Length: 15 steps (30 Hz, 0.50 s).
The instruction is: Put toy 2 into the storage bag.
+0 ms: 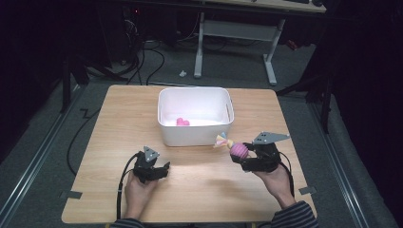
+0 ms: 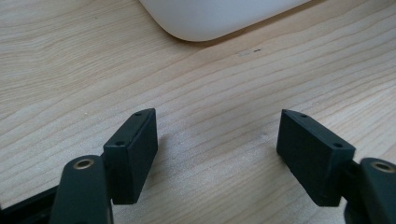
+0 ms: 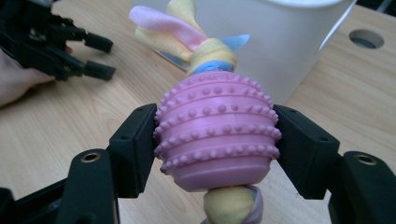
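Observation:
My right gripper [image 3: 215, 142] is shut on a pink knobbly rubber ball toy [image 3: 215, 135] with pastel cloth strips knotted through it. In the high view that toy [image 1: 237, 150] hangs above the table, just right of the white bin's front corner, held by the right gripper [image 1: 240, 159]. The white bin [image 1: 196, 116] stands at the table's middle and holds a small pink object [image 1: 182, 122]. My left gripper [image 1: 164, 171] rests low over the wood in front of the bin's left part, jaws open with bare table between them [image 2: 217, 140].
The wooden table [image 1: 114, 118] has free room left and right of the bin. A round hole [image 3: 366, 38] is cut in the tabletop beside the bin. Cables trail off the left edge. A white desk frame [image 1: 235, 33] stands on the floor beyond.

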Available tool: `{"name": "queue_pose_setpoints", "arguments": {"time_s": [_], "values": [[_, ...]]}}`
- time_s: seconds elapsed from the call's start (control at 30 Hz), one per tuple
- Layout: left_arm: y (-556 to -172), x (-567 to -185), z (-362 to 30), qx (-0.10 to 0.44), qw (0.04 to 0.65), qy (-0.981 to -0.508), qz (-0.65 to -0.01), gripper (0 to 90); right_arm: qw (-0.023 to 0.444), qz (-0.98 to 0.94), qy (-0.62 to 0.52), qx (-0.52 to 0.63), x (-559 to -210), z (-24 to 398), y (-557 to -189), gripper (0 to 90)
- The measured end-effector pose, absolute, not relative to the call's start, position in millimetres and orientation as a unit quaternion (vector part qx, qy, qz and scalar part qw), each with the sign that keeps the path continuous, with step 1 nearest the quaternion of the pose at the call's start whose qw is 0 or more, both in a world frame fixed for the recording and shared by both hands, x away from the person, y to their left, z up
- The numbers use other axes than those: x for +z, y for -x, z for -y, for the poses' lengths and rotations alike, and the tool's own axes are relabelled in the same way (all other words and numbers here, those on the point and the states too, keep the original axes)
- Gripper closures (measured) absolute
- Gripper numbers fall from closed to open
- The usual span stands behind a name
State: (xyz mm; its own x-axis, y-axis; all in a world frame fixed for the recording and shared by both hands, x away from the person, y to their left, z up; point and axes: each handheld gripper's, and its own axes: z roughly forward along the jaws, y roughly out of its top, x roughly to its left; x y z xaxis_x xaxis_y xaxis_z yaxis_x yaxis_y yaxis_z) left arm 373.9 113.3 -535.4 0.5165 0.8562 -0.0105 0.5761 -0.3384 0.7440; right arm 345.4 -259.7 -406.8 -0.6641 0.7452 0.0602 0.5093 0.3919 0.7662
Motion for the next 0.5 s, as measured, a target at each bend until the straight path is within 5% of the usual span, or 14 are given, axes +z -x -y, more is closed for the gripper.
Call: {"name": "queue_pose_setpoints", "arguments": {"time_s": [0.5], "values": [[-374.3, -535.4, -113.3, 0.196, 0.357, -0.795, -0.450, 29.3, 0.165, -0.836, -0.341, 0.398, -345.8, 245.9, -377.2, 34.7]]}}
